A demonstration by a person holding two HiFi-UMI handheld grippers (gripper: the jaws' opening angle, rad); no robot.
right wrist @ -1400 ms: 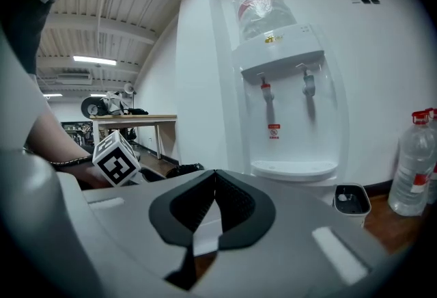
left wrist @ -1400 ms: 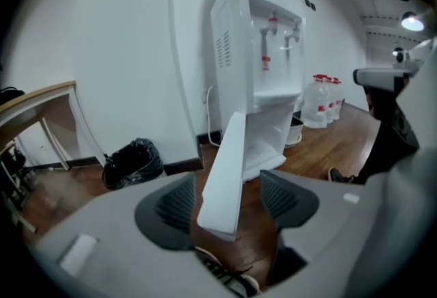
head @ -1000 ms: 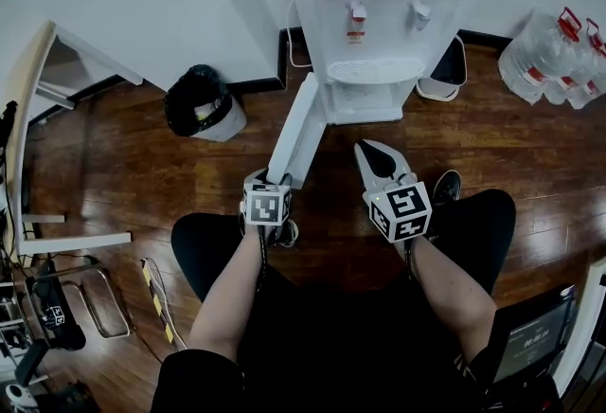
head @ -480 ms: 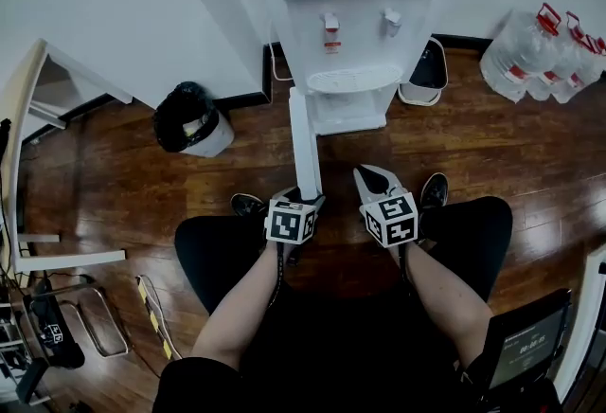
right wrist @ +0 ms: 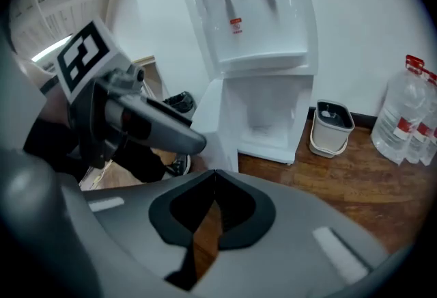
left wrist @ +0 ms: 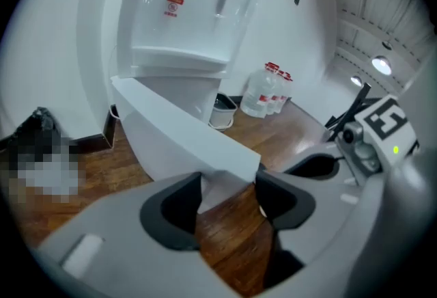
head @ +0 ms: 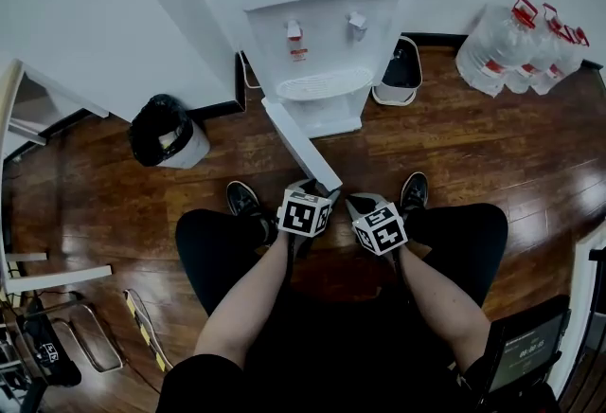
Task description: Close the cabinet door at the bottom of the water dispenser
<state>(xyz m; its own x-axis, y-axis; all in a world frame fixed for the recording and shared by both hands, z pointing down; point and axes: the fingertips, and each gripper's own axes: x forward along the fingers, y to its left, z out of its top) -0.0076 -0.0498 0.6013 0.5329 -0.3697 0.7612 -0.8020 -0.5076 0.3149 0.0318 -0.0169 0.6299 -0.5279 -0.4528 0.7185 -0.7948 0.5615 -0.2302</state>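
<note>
the cabinet door (head: 301, 146) juts diagonally from the water dispenser (head: 312, 13) base, barring the middle. bare floor (head: 454, 146) lies free on its right, up to the white bin (head: 400, 70); left of it, floor is free up to the black bin (head: 156, 127).

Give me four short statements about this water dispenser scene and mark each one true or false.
1. The cabinet door is fully closed. False: it stands swung out from the water dispenser.
2. The right tool is shut with nothing between its jaws. True.
3. The left tool is well away from the door. False: the door's free edge sits between its jaws, which are closing.
4. In the head view, water bottles stand on the floor to the right of the dispenser. True.
</note>
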